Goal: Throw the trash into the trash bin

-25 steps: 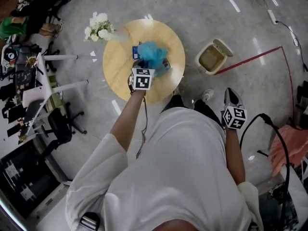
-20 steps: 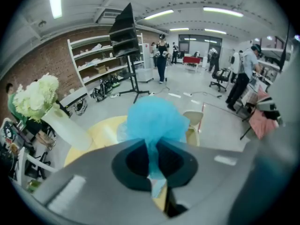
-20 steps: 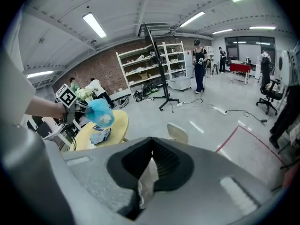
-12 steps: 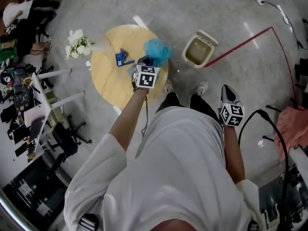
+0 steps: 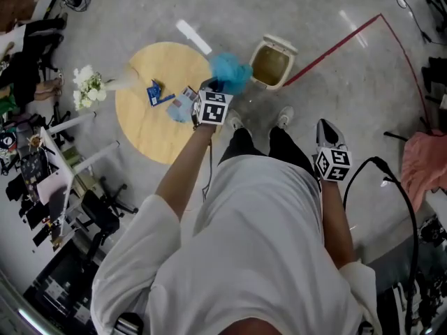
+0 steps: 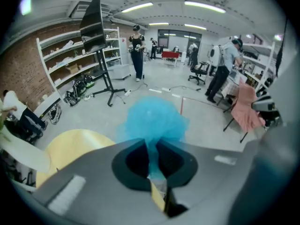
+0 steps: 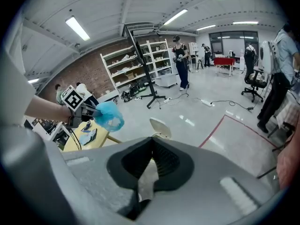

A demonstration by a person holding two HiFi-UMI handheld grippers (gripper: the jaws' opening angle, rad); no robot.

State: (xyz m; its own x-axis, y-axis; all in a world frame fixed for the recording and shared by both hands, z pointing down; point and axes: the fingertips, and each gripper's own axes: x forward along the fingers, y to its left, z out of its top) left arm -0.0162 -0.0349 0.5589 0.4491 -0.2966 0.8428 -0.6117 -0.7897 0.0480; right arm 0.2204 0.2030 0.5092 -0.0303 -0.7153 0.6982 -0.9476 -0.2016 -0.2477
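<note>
Round yellow wooden table (image 5: 143, 121) lies at nine o'clock of the open beige plastic trash bin (image 5: 271, 64), the fluffy blue mesh wad (image 5: 230, 72) between them, judged light and soft, left gripper (image 6: 153, 149) clamping its gathered neck, right gripper (image 7: 151, 149) with jaws together, empty.

Round wooden table (image 5: 150, 128), blue packets (image 5: 155, 93) and white flowers (image 5: 87, 86) on it, open trash bin (image 5: 271, 63) on grey floor (image 5: 140, 5) beside

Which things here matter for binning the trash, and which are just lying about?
For the job: blue fluffy wad in the left gripper, open trash bin, probably the blue packet on the round table.
Lying about: white flowers, pink cloth.
</note>
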